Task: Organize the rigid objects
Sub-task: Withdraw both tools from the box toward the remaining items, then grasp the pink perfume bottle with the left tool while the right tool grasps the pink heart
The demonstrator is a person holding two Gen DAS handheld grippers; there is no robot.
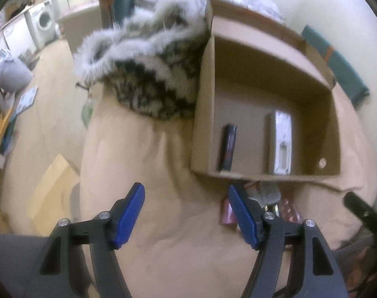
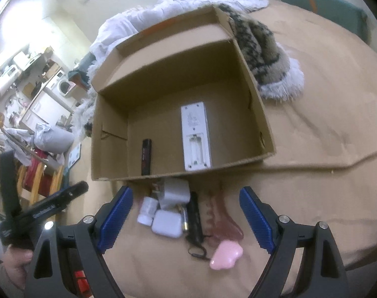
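An open cardboard box [image 2: 253,94] [image 1: 203,114] rests on a tan bedcover. Inside it lie a white remote [image 2: 195,136] [image 1: 282,141], battery bay up, and a slim black object [image 2: 146,156] [image 1: 228,146]. In front of the box sits a pile: a white charger [image 2: 175,193], a white case [image 2: 166,223], a small white bottle [image 2: 146,211], a black flashlight [image 2: 193,217], a clear pink piece [image 2: 220,216] and a pink paw-shaped item [image 2: 225,254]. My right gripper [image 2: 186,219] stands open over this pile. My left gripper [image 1: 187,214] is open over bare cover, left of the pile.
A furry patterned blanket [image 1: 148,74] [image 2: 260,49] and white laundry [image 2: 163,12] lie behind the box. A teal pillow [image 1: 337,62] sits at the far edge. The left tool's handle and a hand [image 2: 14,268] show at lower left. Floor clutter and a washing machine [image 1: 43,21] lie beyond the bed.
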